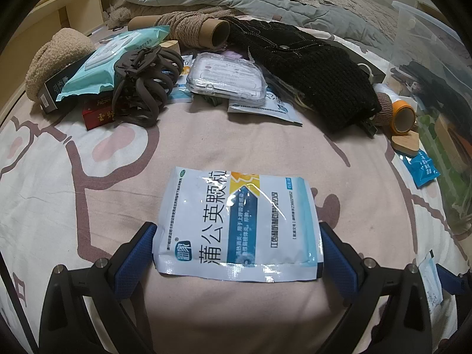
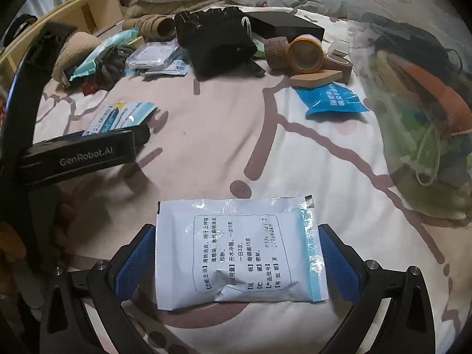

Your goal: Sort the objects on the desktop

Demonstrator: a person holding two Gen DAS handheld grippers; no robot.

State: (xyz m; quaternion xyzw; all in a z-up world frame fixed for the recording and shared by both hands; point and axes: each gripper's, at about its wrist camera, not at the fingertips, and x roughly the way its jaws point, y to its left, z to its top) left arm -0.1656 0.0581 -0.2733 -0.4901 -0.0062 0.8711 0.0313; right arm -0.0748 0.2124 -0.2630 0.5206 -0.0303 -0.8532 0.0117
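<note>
Between the left gripper's blue fingers sits a white and blue medicine sachet, printed face up, its side edges touching both pads: the fingers are clenched on it just above the bed sheet. The right gripper grips a second sachet the same way, back side up (small print in a black frame), both blue fingers pressed to its edges.

Only the right wrist view shows the left gripper's black body, left of the fingers, with its sachet poking out ahead. The left wrist view catches just a corner of the right one's sachet at its far right edge.

Further out, ahead and right of the fingers, lie a blue packet, a wooden piece and an orange tape roll. Ahead left are a brown hair claw, a teal wipes pack and a clear plastic case. A black knitted garment lies straight ahead, with a clear storage bin to the far right.
</note>
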